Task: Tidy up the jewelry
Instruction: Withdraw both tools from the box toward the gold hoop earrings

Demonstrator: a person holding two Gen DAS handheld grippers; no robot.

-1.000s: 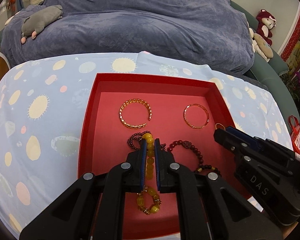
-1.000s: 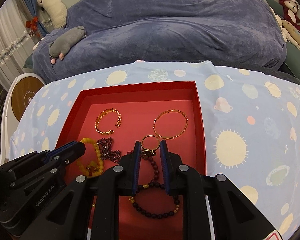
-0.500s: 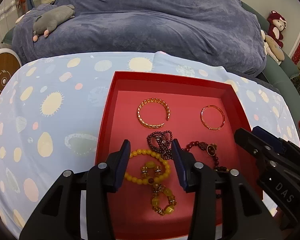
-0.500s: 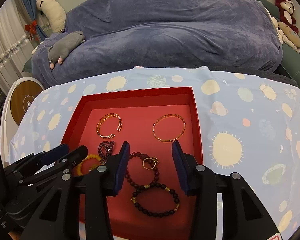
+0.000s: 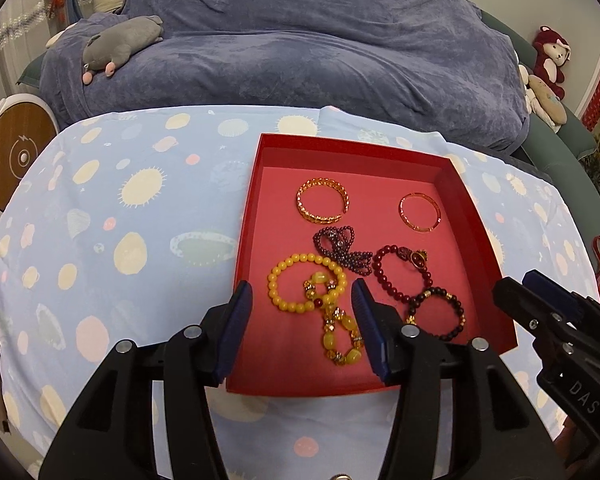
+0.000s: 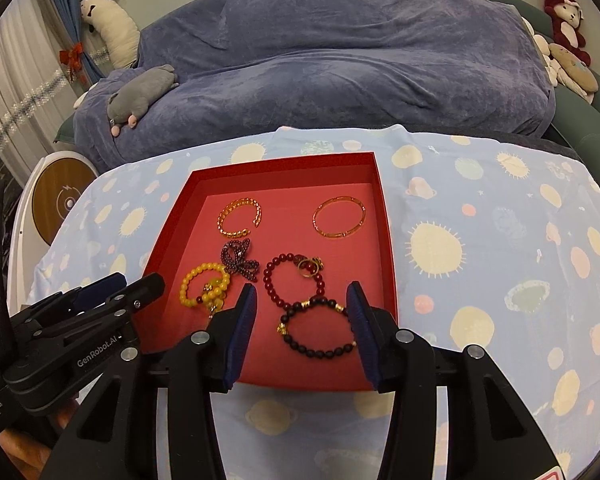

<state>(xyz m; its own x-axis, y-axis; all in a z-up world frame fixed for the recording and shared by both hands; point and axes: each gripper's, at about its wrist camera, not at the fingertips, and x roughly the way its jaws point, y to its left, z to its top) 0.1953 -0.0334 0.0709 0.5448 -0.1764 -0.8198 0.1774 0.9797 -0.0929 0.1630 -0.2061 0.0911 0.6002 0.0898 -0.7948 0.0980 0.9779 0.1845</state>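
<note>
left wrist view: a shallow red tray (image 5: 247,216) sits on a pale blue cloth printed with suns and planets (image 5: 140,216), in front of a sofa draped in a blue-grey throw (image 5: 320,40). the jewelry lies inside the tray, likely gathered there so it stays in one place: a gold open cuff (image 5: 322,205) and a thin gold bangle (image 5: 420,213) well apart along the far side, a purple bead bracelet (image 5: 342,250) twisted in the middle, and nearer, a yellow bead bracelet (image 5: 306,287) overlapping a chunky amber one (image 5: 340,334). a dark red bead bracelet (image 5: 400,276) touches a dark bead bracelet (image 5: 436,314). the left gripper (image 5: 302,314) hangs over the yellow beads, jaws opening, released, pads touching nothing. right wrist view: the same tray, with a gold ring (image 6: 311,267) resting on the dark red beads. the right gripper (image 6: 302,320) hovers over the dark bead bracelet, jaws parted and empty. the near pieces overlap, so sorting looks unfinished; each claw seems poised over its own cluster to separate them.
</note>
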